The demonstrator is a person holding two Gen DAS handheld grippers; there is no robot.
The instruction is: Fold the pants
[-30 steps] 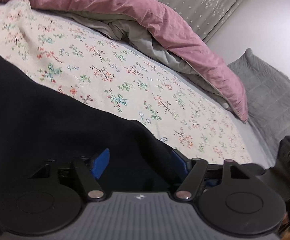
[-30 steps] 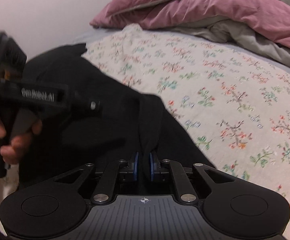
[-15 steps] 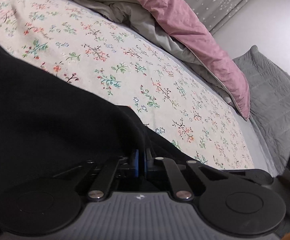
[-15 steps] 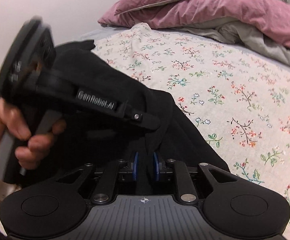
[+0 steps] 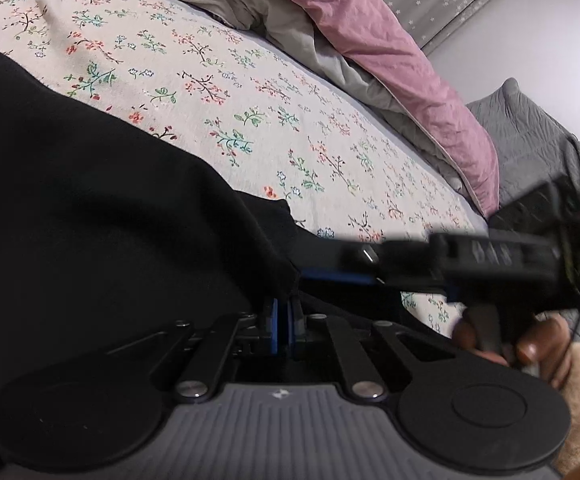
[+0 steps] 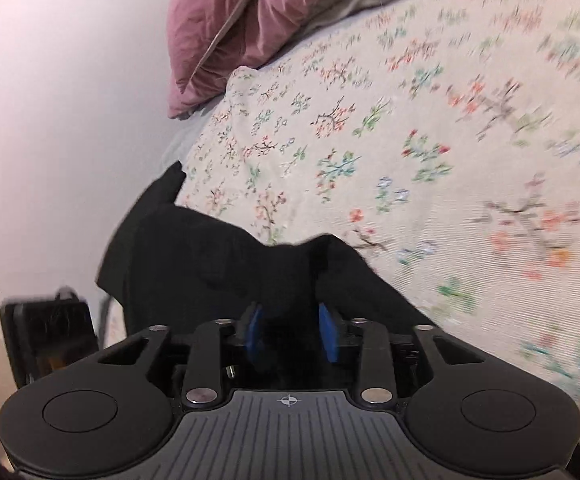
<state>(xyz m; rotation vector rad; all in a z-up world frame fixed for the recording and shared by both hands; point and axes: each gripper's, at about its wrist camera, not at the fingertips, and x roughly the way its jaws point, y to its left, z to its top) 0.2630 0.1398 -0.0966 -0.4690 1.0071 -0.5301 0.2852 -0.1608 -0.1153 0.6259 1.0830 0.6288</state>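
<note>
Pants: the black pants (image 5: 101,216) lie on the near-left part of the bed, over the flowered sheet (image 5: 249,92); one corner (image 6: 169,184) reaches toward the bed's edge at the pale wall (image 6: 49,100).
Left gripper: the left gripper (image 5: 283,326) has its blue pads pressed together on a fold of the pants.
Right gripper: the jaws of the right gripper (image 6: 292,330) are opening; black cloth sits between the pads, and they do not press it.
Edges: the pink duvet (image 5: 390,52) closes the far side of the sheet; the pants' hem runs slanting across it.
Open room: a broad part of the flowered sheet lies bare beyond the pants.
Left view only: the right gripper from the side, blurred, with a hand (image 5: 522,340) on its handle, and a grey quilt (image 5: 530,132).
Right view only: the wall and a pink pillow (image 6: 241,20).
</note>
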